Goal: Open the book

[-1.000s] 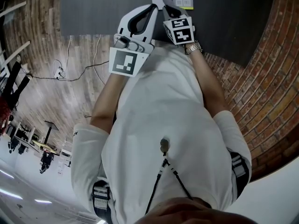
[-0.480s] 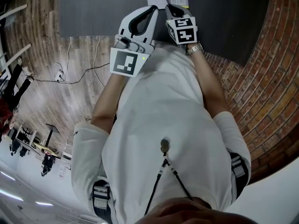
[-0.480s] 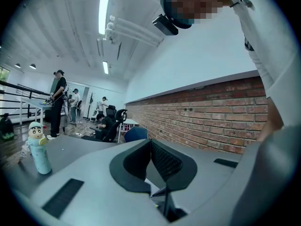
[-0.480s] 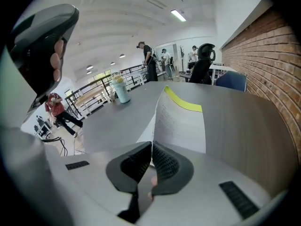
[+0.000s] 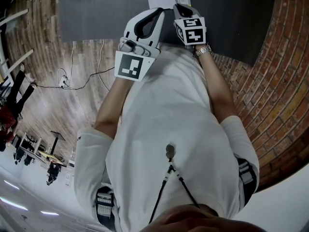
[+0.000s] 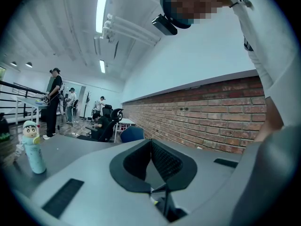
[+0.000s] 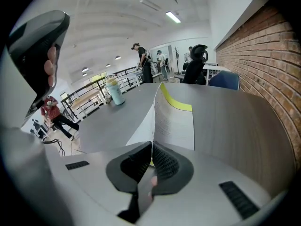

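Grey tabletop (image 7: 235, 126) runs along a brick wall (image 7: 263, 55), with people (image 7: 142, 60) and an office chair (image 7: 195, 65) far off at the back of the room. In the middle of the right gripper view the book (image 7: 178, 121) lies on the table, showing white pages and a yellow band across its far end. One leaf stands raised on edge and runs from that band down to the right gripper (image 7: 151, 147). Its jaws are pinched narrow on the leaf's near edge, though from this angle it is hard to say whether that leaf is the cover or a page. A pale bottle (image 7: 114, 91) stands upright in the upper left of that view, well apart from the book. In the left gripper view the left gripper (image 6: 151, 142) has its jaws pressed together with nothing between them, above bare table. In the head view both grippers sit at top centre by the table's near edge, with the book at the top edge just above the right one.
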A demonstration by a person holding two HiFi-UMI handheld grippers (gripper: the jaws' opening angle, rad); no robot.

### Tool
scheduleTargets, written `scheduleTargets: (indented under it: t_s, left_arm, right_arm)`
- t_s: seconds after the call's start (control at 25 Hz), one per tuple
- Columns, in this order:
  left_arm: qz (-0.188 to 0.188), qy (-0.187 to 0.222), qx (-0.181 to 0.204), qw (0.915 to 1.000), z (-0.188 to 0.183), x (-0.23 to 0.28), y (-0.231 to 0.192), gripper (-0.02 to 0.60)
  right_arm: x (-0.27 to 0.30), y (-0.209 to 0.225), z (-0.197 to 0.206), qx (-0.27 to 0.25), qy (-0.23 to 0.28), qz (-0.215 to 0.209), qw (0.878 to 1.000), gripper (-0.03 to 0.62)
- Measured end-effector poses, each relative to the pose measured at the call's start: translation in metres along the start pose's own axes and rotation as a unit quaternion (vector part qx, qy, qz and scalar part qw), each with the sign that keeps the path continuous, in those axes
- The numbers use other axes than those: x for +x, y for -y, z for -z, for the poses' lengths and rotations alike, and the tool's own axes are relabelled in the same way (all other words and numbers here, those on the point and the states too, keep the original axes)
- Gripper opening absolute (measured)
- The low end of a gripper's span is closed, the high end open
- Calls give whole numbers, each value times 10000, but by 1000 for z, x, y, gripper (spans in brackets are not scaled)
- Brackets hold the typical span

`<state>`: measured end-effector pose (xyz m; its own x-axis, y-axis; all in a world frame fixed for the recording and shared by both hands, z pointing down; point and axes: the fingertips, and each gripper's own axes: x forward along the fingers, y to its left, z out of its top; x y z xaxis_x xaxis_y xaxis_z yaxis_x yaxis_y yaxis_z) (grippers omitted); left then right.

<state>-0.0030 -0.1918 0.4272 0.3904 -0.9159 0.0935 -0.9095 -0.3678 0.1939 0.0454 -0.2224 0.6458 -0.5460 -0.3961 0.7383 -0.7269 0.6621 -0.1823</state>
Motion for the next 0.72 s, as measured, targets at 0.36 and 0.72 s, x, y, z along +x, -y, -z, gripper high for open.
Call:
scheduleTargets:
  t_s: [0.36,0.72]
  left_arm:
    - [62,-43,-2,10000,1,5,6,23]
    - [155,-47,22,9999,0,14,15,23]
  right_arm:
    - [-6,23,7,91,-58,164,9998,40]
    - [-9,46,15,240,-122,275,9993,40]
